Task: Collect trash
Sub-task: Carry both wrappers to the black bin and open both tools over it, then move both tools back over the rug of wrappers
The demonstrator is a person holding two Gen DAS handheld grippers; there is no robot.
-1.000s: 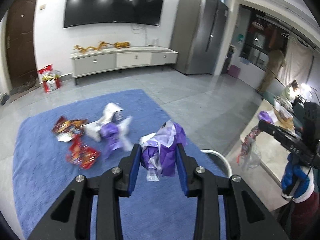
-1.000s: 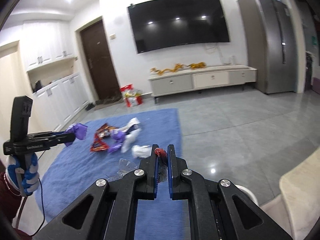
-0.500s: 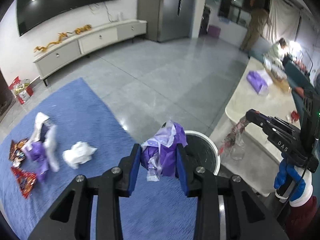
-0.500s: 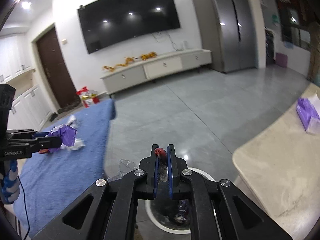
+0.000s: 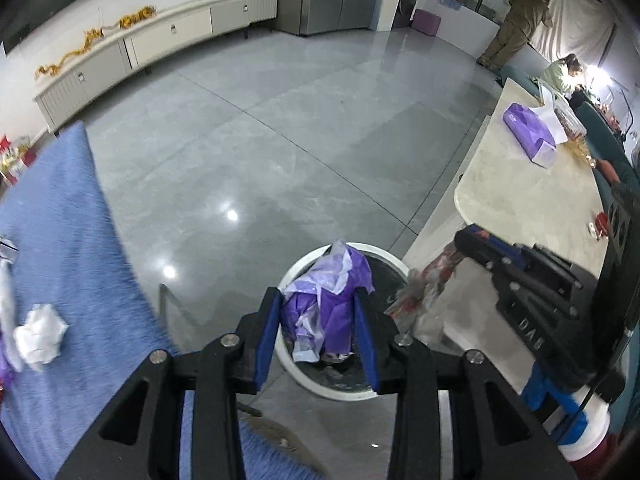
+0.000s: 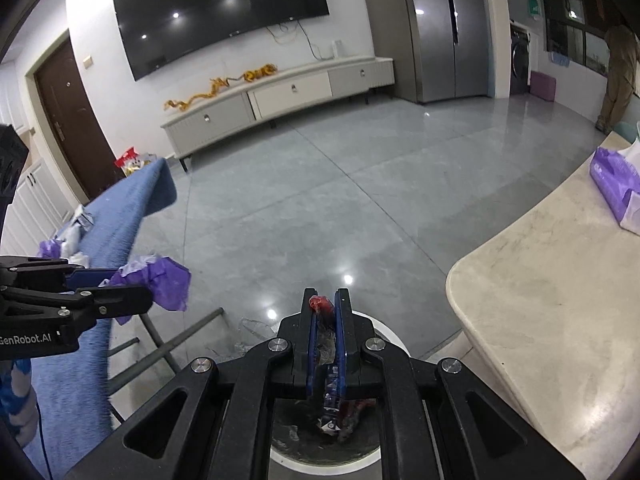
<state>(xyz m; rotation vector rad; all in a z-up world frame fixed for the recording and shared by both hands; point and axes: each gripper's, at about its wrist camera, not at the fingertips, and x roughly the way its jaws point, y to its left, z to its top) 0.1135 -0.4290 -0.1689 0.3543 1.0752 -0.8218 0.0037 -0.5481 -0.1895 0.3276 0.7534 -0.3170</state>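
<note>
Left wrist view: a purple bag (image 5: 328, 304) is clamped in the left gripper (image 5: 316, 320) above the bin (image 5: 288, 280). It should be released only once centred over the opening, so nothing catches the rim. A white wad (image 5: 40, 332) is left on the rug (image 5: 60, 220).

Right wrist view: a red wrapper (image 6: 322, 308) is pinched in the right gripper (image 6: 325, 308), jaws nearly together, over the bin (image 6: 390, 334). The counter (image 6: 560, 300) stands close beside; the grippers could crowd each other.

Glossy grey tile floor (image 5: 280, 128), wall-mounted TV (image 6: 220, 12)
</note>
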